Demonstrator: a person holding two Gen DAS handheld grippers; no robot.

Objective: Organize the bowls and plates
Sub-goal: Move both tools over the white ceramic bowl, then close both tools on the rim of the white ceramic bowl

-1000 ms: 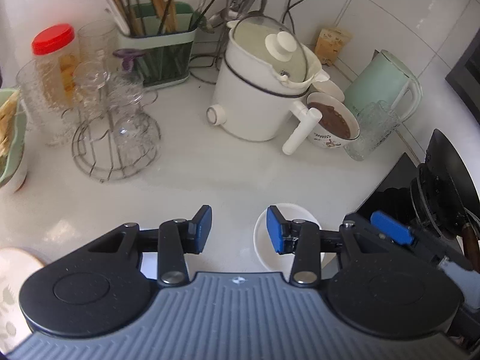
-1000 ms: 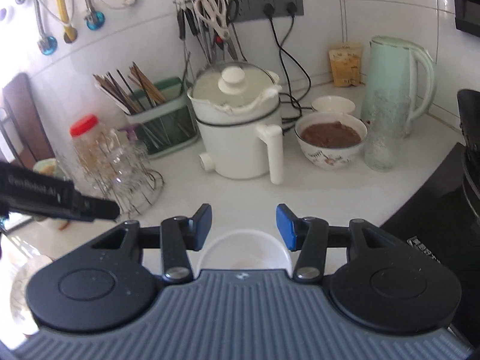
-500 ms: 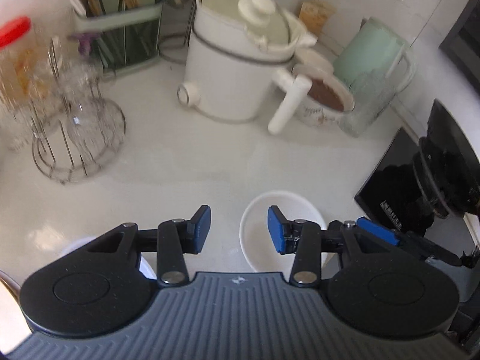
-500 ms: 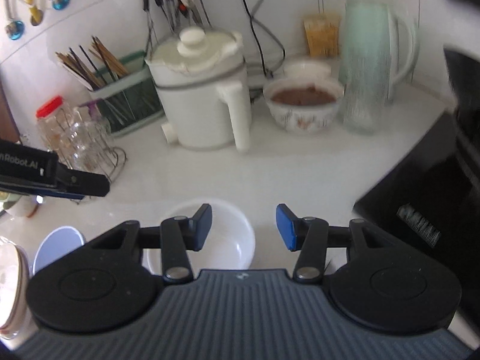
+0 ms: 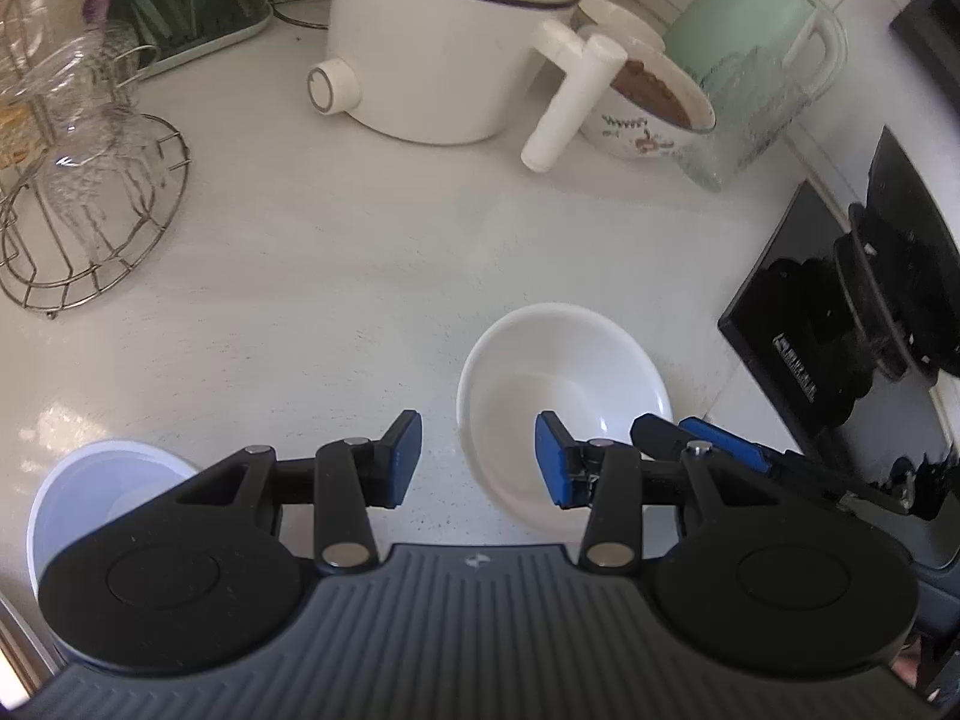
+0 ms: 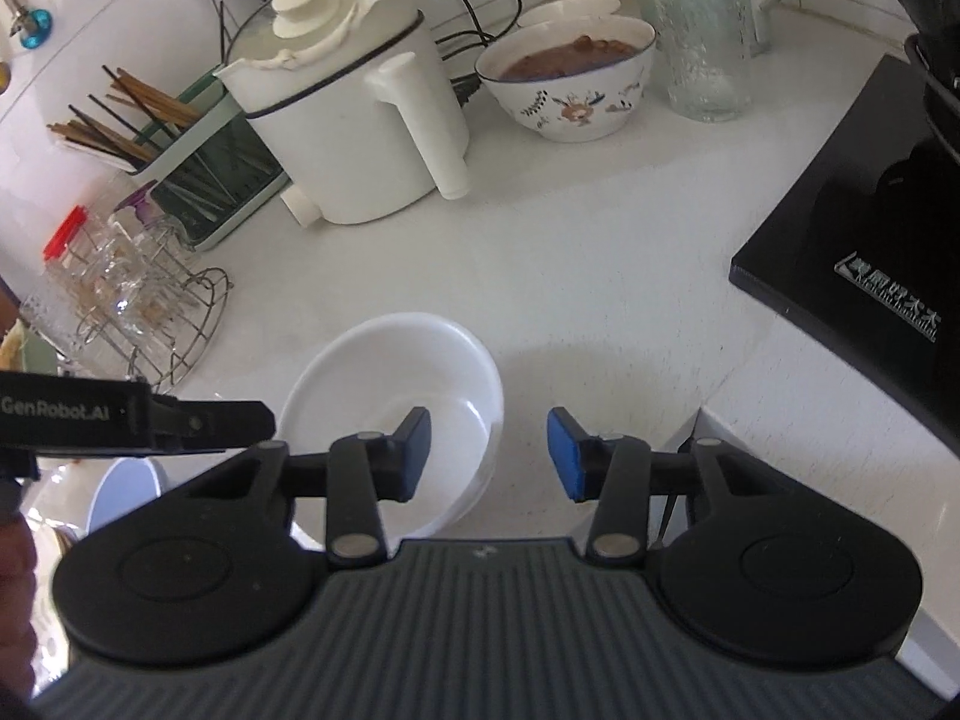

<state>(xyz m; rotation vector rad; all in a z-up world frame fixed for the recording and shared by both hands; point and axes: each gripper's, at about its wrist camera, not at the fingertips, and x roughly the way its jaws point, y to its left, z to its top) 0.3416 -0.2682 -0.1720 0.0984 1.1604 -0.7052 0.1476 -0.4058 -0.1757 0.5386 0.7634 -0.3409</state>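
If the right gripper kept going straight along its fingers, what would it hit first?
Probably the white bowl: the right gripper straddles its near right rim, one finger above the inside. Depth unclear; it might just reach the countertop beside it.

White bowl (image 5: pixel 564 360), pale blue bowl (image 5: pixel 90 480), floral-patterned bowl (image 6: pixel 570 96).

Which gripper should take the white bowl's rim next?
Right, probably. The right gripper straddles the rim of the white bowl, jaws just closing, nothing pinched yet. The left gripper straddles the opposite rim too, but sits nearer the lavender bowl.
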